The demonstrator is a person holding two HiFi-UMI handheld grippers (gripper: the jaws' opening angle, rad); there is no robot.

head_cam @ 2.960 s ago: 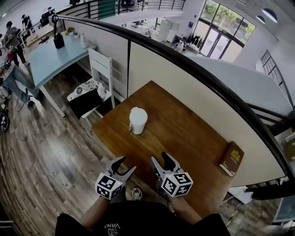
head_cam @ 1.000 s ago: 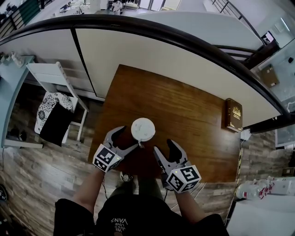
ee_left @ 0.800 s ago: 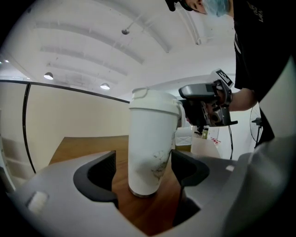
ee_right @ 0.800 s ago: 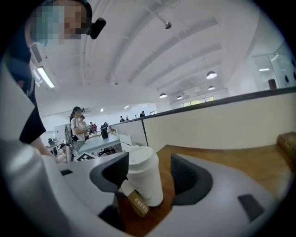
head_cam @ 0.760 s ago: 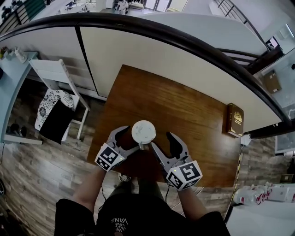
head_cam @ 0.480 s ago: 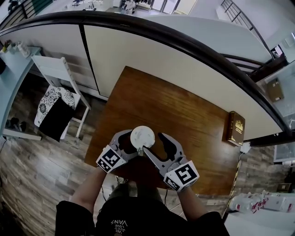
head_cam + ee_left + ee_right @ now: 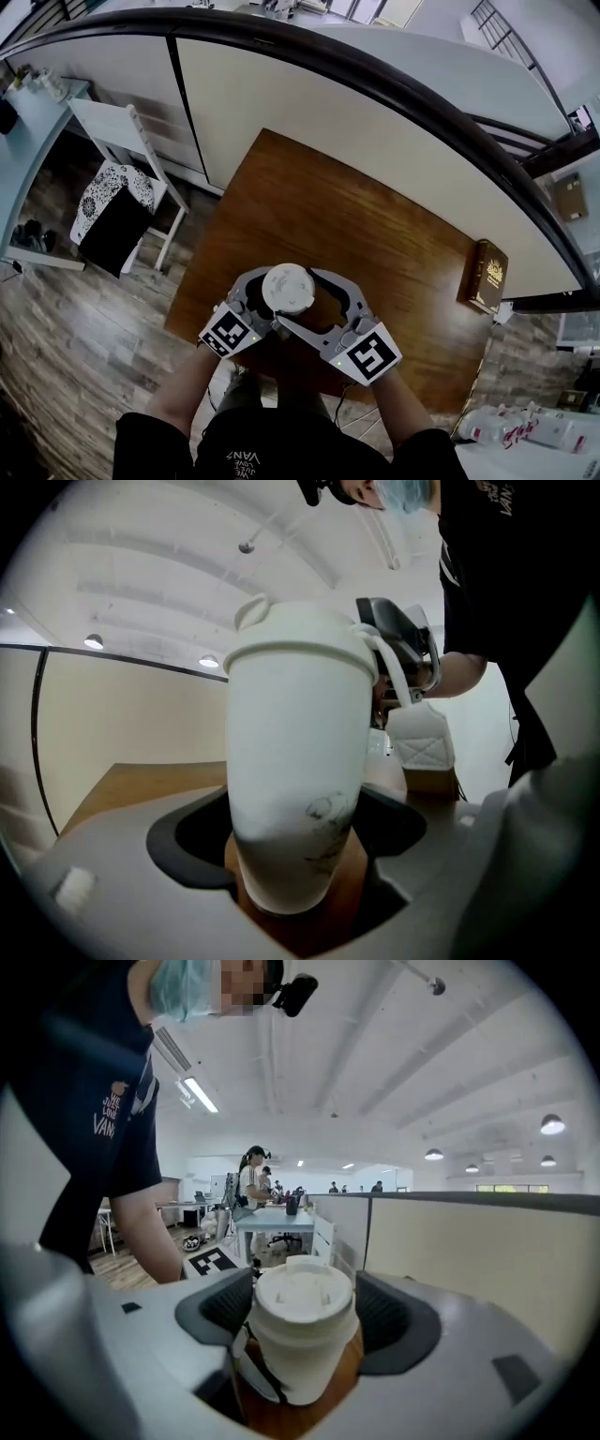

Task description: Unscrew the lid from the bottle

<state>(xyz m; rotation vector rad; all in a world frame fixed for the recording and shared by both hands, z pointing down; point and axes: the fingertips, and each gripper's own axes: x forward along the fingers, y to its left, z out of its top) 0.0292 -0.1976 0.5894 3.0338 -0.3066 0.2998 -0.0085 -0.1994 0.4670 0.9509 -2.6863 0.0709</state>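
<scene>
Near the brown wooden surface's [image 7: 375, 225] front edge, the white tapered bottle [image 7: 288, 289] stood inside my left hand-held gripper [image 7: 291, 832] and right hand-held gripper [image 7: 305, 1314], both just widened, unclenched; an uneven squeeze could topple it.

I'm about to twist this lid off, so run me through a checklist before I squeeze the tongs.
1. Bottle upright on the wooden table: ok.
2. Lid seated on the bottle: ok.
3. Left tongs around the bottle's body: ok.
4. Right tongs level with the lid: ok.
5. Both grips closed: not ok. Both pairs of jaws have just been opening, with the bottle between them and nothing pressing on it.
6. Strap clear of the right tongs: cannot tell.
</scene>
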